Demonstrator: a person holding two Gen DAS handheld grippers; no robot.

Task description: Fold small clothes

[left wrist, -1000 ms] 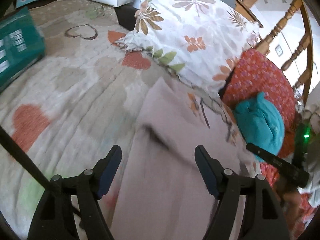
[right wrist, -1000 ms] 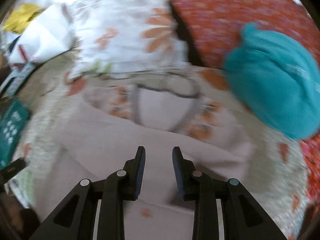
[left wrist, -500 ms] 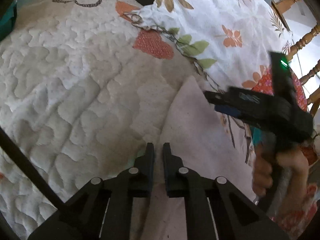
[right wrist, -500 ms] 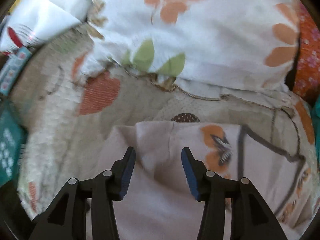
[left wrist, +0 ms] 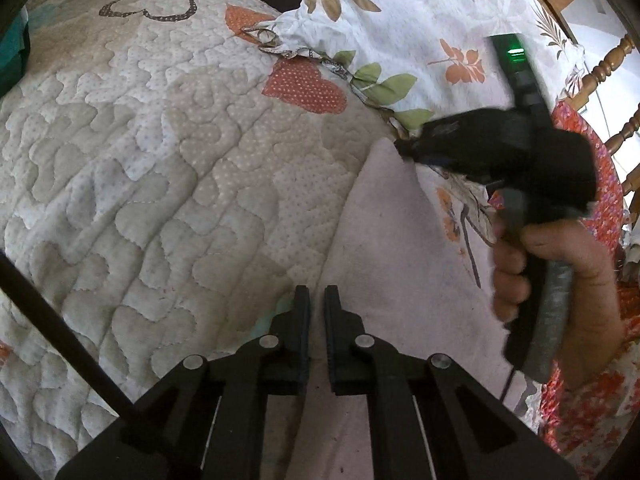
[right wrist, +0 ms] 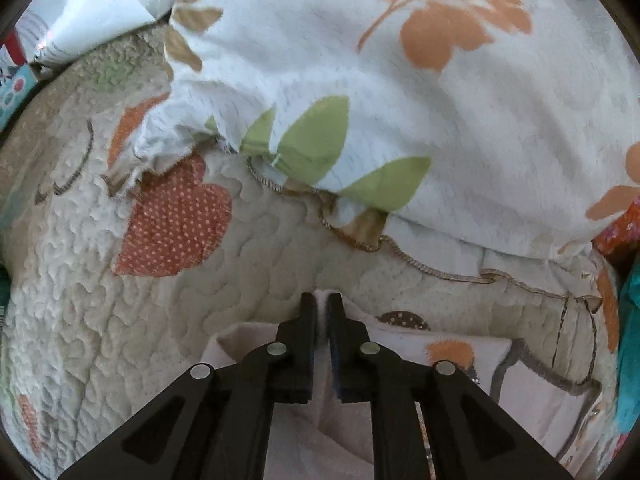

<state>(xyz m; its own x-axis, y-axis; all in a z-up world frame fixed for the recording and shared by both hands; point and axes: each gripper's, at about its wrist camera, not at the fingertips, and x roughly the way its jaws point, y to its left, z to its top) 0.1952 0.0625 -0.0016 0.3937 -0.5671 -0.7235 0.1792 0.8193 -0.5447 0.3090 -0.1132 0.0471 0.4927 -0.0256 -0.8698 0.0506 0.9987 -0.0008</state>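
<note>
A small pale pink garment (left wrist: 396,248) with an orange and grey print lies on the quilted bedspread (left wrist: 140,184). My left gripper (left wrist: 316,300) is shut on the garment's left edge, near me. My right gripper (right wrist: 322,306) is shut on a far corner of the same garment (right wrist: 472,368), with a bit of pink cloth showing between its tips. In the left wrist view the right gripper (left wrist: 404,148) pinches the garment's far tip, held by a hand (left wrist: 560,272).
A white floral pillow (right wrist: 420,92) lies just beyond the garment, with a red patterned pillow (left wrist: 600,184) to its right. A teal cloth (right wrist: 630,344) sits at the right edge. A wooden bed frame (left wrist: 616,60) stands behind.
Both grippers have closed on the garment: the left on its near left edge, the right, open half a second ago, on its far corner after moving forward.
</note>
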